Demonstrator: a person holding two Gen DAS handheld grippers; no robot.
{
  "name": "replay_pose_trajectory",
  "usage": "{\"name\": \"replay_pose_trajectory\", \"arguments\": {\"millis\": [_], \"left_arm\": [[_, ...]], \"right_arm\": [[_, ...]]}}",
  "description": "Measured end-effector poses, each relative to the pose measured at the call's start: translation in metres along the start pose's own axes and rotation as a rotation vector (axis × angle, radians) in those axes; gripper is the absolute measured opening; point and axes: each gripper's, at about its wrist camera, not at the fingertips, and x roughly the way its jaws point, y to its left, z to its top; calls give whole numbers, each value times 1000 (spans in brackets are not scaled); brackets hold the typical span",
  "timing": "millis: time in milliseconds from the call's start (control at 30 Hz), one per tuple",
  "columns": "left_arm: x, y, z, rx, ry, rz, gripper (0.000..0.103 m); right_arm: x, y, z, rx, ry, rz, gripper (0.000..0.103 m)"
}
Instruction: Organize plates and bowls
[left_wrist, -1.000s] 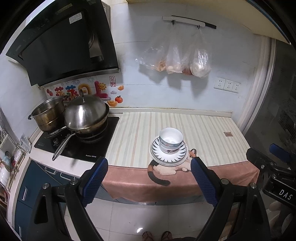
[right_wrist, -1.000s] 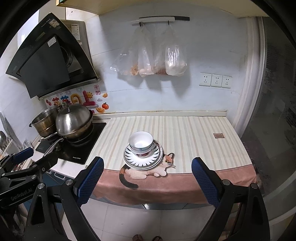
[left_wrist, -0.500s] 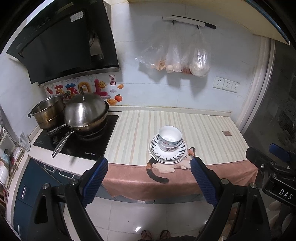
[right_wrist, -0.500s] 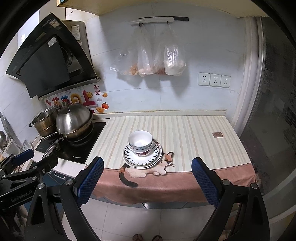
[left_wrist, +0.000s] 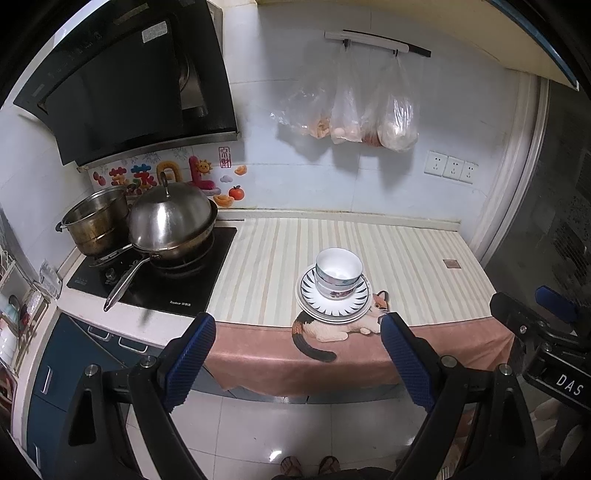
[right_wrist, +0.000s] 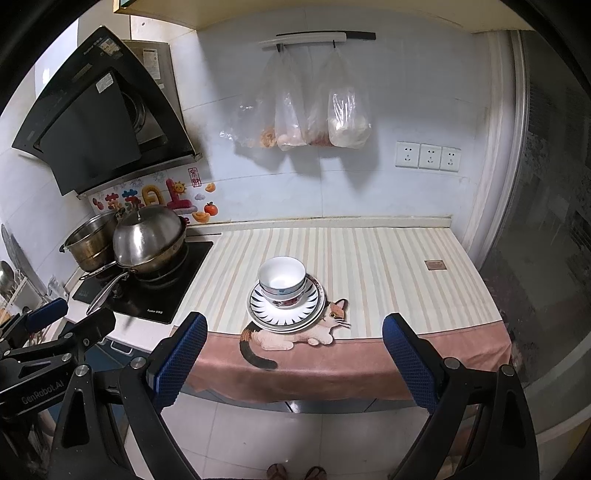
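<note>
Bowls (left_wrist: 338, 271) nested on plates (left_wrist: 334, 308), left gripper (left_wrist: 297, 363) — right gripper (right_wrist: 293, 363) — spread wide

Both views are evenly, rather dimly lit from overhead with a bluish cast; the hanging bags (right_wrist: 303, 114) throw soft shadows on the wall; glare spots sit on the floor tiles (left_wrist: 273, 456); fisheye bending and black vignetting crowd the edges; focus is sharp.
</note>
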Motion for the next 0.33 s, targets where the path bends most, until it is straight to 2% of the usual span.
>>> {"name": "replay_pose_trajectory", "arguments": {"millis": [333], "left_arm": [[-7, 1, -2, -13, -12, 14, 92]], "right_arm": [[-1, 1, -2, 1, -1, -1, 98]]}}
